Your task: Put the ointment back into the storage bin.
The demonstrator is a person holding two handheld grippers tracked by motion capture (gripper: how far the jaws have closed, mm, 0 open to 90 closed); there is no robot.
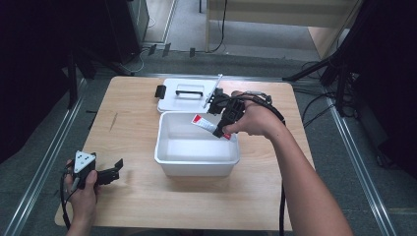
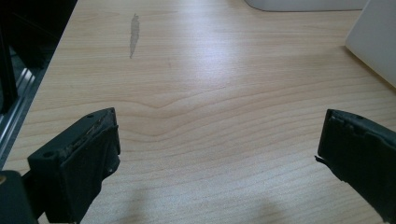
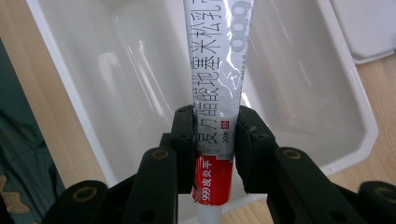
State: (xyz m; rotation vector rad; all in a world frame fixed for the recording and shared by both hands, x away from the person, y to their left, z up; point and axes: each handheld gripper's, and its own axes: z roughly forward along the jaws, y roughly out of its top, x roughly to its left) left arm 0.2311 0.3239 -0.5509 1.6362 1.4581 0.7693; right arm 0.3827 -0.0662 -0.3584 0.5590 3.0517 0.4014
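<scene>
Silver-and-red ointment tube (image 3: pixel 215 93) clamped in right gripper (image 3: pixel 216 140) jaws above white rectangular plastic bin (image 1: pixel 164 147), left gripper (image 2: pixel 217 149) jaws open over bench; risk: slick tube slipping, landing outside.

You are looking down on a light wooden table (image 1: pixel 147 196) with rounded corners, its grain showing a short grey mark (image 2: pixel 134 35) near the left edge. It stands on grey flooring (image 1: pixel 29 167), with metal rails (image 1: pixel 44 162) running along both sides. Beyond the far edge you see a pale wooden unit (image 1: pixel 295 14), black tripod legs (image 1: pixel 319 64) at right, and dark equipment (image 1: pixel 123 24) at left. Overhead light puts a soft glare on the tabletop.
</scene>
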